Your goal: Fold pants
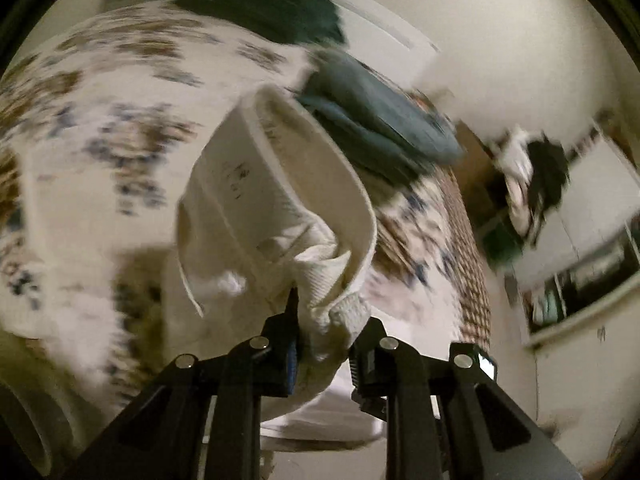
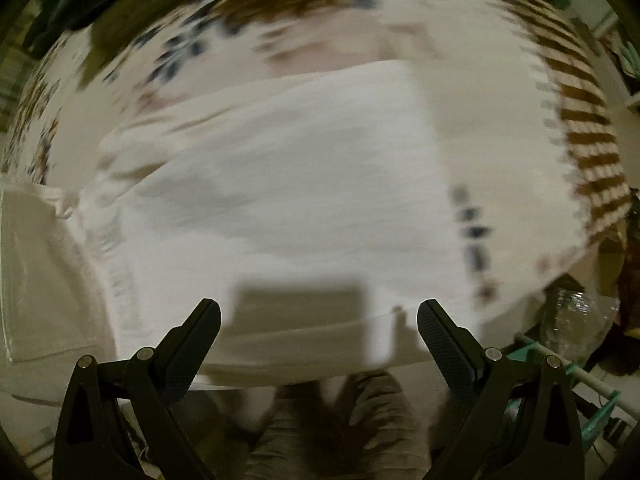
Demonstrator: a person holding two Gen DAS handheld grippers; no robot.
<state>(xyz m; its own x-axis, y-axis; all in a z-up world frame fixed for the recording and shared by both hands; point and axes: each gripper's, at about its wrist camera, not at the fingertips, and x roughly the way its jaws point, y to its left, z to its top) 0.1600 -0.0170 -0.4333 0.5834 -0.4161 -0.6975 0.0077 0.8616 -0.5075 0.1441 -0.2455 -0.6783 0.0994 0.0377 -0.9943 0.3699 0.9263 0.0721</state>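
The white pants lie spread on a bed with a floral cover. In the left wrist view my left gripper is shut on a bunched part of the white pants near the waistband and lifts it off the bed; the waistband opening faces the camera. My right gripper is open and empty, its fingers hovering just above the near edge of the pants. Both views are motion-blurred.
A blue folded garment and a dark green one lie on the bed beyond the pants. The bed's patterned edge is at right. Clutter and a teal rack stand beside the bed at lower right.
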